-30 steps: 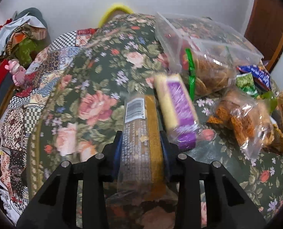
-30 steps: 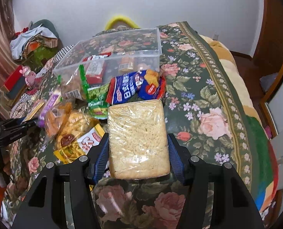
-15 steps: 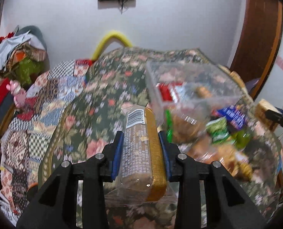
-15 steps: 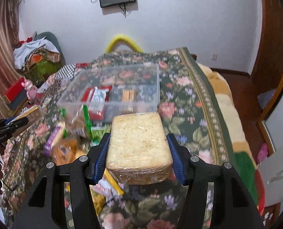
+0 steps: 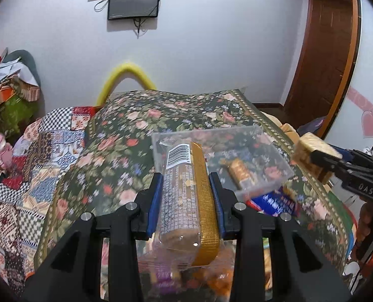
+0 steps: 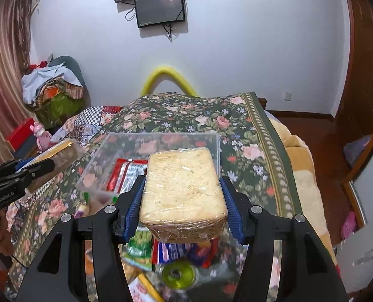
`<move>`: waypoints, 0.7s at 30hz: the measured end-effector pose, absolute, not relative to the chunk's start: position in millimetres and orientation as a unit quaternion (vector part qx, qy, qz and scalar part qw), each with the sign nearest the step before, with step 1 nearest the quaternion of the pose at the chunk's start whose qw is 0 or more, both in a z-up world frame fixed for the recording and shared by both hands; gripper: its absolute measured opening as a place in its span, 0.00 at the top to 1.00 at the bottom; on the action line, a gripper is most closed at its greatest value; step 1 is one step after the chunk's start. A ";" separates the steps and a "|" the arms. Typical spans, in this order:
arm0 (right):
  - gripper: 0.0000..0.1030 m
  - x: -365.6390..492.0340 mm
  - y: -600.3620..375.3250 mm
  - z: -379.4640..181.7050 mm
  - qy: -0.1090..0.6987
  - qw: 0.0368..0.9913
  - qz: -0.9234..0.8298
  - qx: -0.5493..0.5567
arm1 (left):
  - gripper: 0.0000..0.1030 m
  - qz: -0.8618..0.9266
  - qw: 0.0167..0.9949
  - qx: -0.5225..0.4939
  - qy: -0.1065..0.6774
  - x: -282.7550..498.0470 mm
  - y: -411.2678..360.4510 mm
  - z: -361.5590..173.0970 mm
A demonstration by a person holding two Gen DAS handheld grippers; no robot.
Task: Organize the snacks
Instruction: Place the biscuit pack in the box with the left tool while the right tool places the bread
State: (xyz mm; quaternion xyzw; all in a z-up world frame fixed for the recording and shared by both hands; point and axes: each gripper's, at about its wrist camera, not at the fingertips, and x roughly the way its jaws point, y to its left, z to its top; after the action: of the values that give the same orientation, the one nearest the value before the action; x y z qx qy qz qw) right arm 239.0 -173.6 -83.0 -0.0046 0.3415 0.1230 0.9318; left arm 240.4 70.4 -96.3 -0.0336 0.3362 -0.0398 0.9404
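Note:
My left gripper point(image 5: 186, 196) is shut on a long gold-edged biscuit packet point(image 5: 186, 196) with a barcode, held above the bed near the clear plastic box point(image 5: 272, 176). My right gripper point(image 6: 182, 203) is shut on a clear-wrapped pale cake block point(image 6: 182, 186), held above the loose snacks in front of the same box point(image 6: 98, 156). The box holds a gold-wrapped snack point(image 5: 240, 173) and red packets point(image 6: 126, 173). Each gripper shows in the other view: the right gripper point(image 5: 319, 161) at the right, the left gripper point(image 6: 39, 163) at the left.
Loose snacks lie on the floral bedspread point(image 6: 236, 123) below the grippers: a blue packet point(image 5: 274, 201), green packets point(image 6: 141, 249), a green round lid point(image 6: 177, 274). A patchwork quilt point(image 5: 35, 151) lies left. A wooden door point(image 5: 327, 50) stands right. Screens point(image 6: 158, 7) hang on the wall.
Both grippers have risen from the snack pile with their packets and tilted up, so the wall and screens show. The box now lies lower in both views.

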 end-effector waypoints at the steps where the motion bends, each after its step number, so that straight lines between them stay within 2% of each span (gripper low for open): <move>1: 0.47 243.9 -172.5 -84.6 0.343 0.931 0.121 -0.009 | 0.65 -0.043 0.939 -0.035 0.339 247.7 68.0 -97.0; 21: 0.47 322.6 -126.1 -135.7 0.433 0.887 0.159 -0.026 | 0.65 -0.047 0.914 -0.030 0.402 343.3 50.1 -155.7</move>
State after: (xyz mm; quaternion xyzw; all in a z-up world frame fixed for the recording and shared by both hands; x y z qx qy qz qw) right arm 322.6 -126.1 -135.7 -0.0263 0.4329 0.1589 0.8869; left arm 343.3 50.1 -155.7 -0.0301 0.4023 -0.0472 0.9138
